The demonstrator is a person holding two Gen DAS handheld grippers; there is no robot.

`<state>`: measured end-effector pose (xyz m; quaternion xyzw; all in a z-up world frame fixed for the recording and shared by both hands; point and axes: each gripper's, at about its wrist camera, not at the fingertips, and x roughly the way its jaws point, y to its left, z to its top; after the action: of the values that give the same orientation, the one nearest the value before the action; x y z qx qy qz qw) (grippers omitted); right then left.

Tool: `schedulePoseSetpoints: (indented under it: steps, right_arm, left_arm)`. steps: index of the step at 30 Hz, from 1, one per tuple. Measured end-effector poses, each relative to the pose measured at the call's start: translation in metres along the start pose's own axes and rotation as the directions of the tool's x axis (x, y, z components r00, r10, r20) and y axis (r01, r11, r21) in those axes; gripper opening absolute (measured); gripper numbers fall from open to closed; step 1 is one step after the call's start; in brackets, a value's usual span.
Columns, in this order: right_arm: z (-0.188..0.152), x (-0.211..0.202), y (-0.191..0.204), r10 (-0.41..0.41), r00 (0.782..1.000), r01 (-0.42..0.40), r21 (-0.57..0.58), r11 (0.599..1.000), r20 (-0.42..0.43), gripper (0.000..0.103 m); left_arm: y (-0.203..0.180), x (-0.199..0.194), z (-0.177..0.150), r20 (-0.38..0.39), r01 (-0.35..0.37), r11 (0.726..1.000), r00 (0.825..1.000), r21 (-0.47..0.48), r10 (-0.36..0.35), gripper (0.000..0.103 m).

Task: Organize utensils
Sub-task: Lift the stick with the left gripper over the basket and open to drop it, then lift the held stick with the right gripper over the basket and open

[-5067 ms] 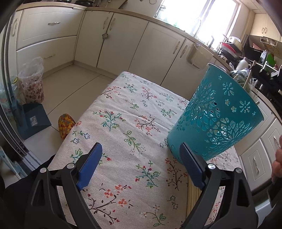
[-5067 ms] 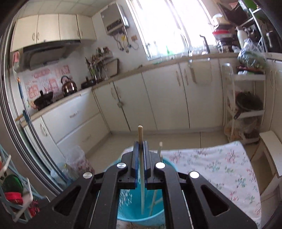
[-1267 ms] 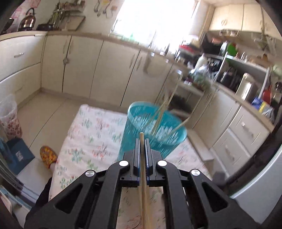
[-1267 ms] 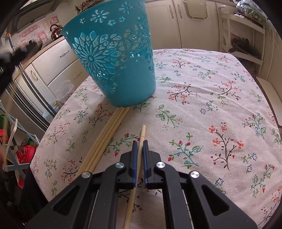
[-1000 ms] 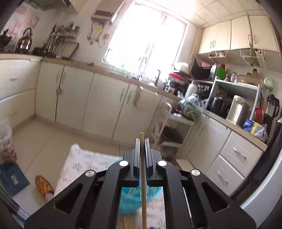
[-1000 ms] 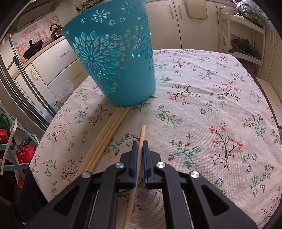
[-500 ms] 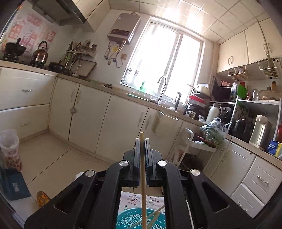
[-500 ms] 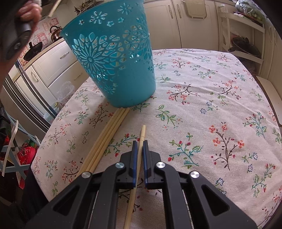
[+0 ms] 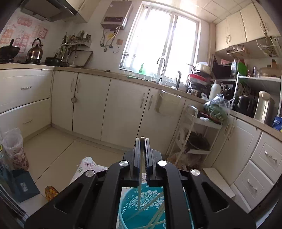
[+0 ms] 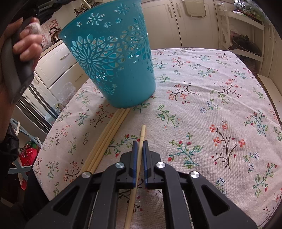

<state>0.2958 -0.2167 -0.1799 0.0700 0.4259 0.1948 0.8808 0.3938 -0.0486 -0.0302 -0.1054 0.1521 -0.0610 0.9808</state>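
Ahead of you a bright window (image 9: 164, 40) sits above the tap (image 9: 161, 67), with a water heater (image 9: 115, 15) on the wall to its left. A kettle (image 9: 35, 50) stands on the stove, and a slipper (image 9: 51, 192) lies on the floor. A floral cloth (image 10: 211, 109) covers the desk.

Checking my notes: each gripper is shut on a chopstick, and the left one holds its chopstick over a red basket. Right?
Not quite: the basket is teal, as the left wrist view shows. The left gripper and right gripper are each shut on a chopstick.
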Motion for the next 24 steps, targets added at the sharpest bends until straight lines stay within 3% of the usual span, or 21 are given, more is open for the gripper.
schedulePoseSetpoints:
  steps: [3, 6, 7, 9, 11, 14, 18, 24]
  right_arm:
    - [0.000, 0.001, 0.002, -0.007, 1.000, 0.007, -0.006, 1.000, 0.000, 0.006]
    - [0.000, 0.001, 0.003, -0.009, 1.000, 0.008, -0.012, 1.000, -0.002, 0.007]
    - [0.000, 0.001, 0.003, -0.005, 1.000, 0.005, -0.012, 1.000, -0.003, 0.008]
    - [0.000, 0.000, 0.005, 0.000, 1.000, 0.000, -0.017, 1.000, -0.008, 0.012]
    - [-0.003, -0.002, 0.010, -0.008, 1.000, 0.007, -0.038, 0.999, -0.010, 0.019]
    - [-0.005, -0.001, 0.019, -0.049, 0.999, 0.048, -0.086, 0.995, -0.009, 0.020]
    - [-0.005, 0.003, 0.037, -0.151, 0.988, 0.145, -0.203, 0.968, -0.014, 0.017]
    - [-0.003, 0.002, 0.031, -0.166, 0.986, 0.158, -0.208, 0.965, -0.025, 0.007]
  left_arm:
    - [-0.002, 0.002, -0.011, -0.076, 0.012, 0.998, 0.997, 0.054, -0.008, 0.005]
    - [0.008, -0.012, -0.017, -0.091, 0.011, 0.998, 0.996, 0.056, -0.006, 0.008]
    - [0.013, -0.019, -0.018, -0.087, 0.007, 0.999, 0.996, 0.047, -0.003, 0.015]
    - [0.027, -0.038, -0.020, -0.062, -0.014, 1.000, 0.998, 0.016, 0.015, 0.041]
    - [0.044, -0.058, -0.022, -0.028, -0.038, 0.999, 0.999, -0.019, 0.038, 0.050]
    - [0.074, -0.079, -0.038, -0.036, -0.076, 0.993, 0.997, -0.085, 0.073, 0.056]
    - [0.107, -0.072, -0.079, -0.162, -0.122, 0.979, 0.982, -0.161, 0.096, 0.063]
    - [0.119, -0.045, -0.139, -0.324, -0.145, 0.973, 0.943, -0.179, 0.081, 0.064]
